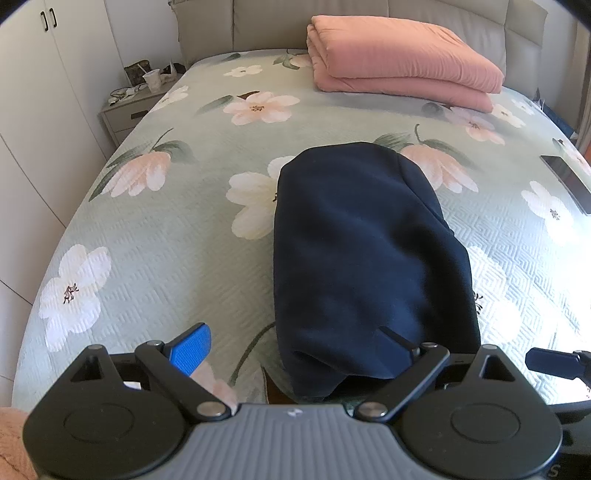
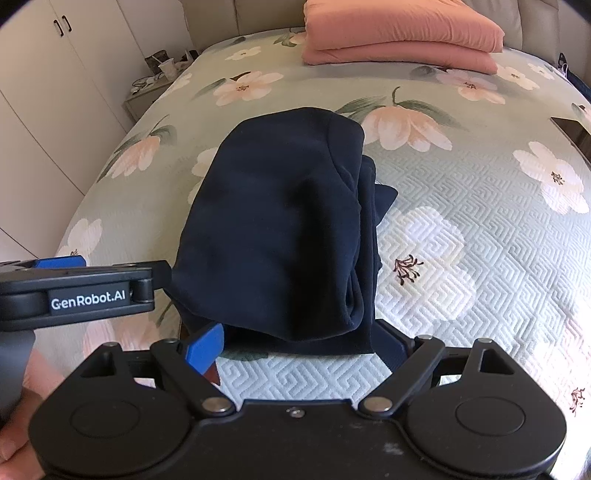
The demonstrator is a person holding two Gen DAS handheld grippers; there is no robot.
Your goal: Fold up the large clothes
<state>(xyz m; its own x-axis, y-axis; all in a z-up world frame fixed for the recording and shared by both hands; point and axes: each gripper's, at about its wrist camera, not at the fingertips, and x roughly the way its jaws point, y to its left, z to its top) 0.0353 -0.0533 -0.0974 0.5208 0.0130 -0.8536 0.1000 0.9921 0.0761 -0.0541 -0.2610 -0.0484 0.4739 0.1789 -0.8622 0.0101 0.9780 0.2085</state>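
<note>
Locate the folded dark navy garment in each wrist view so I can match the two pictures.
Left wrist view: the folded dark navy garment lies right of centre on the floral bedspread, its near end reaching the tongs.
Right wrist view: the garment sits centre-left, with layered edges showing on its right side.
Shared landmark: the folded pink quilt at the head of the bed, beyond the garment in both.

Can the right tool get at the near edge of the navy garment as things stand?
Probably yes. The right tool is open, fingers straddling the near hem of the folded navy garment on the bedspread. Nothing lies between. The left tool sits off to the side, clear of that edge.
</note>
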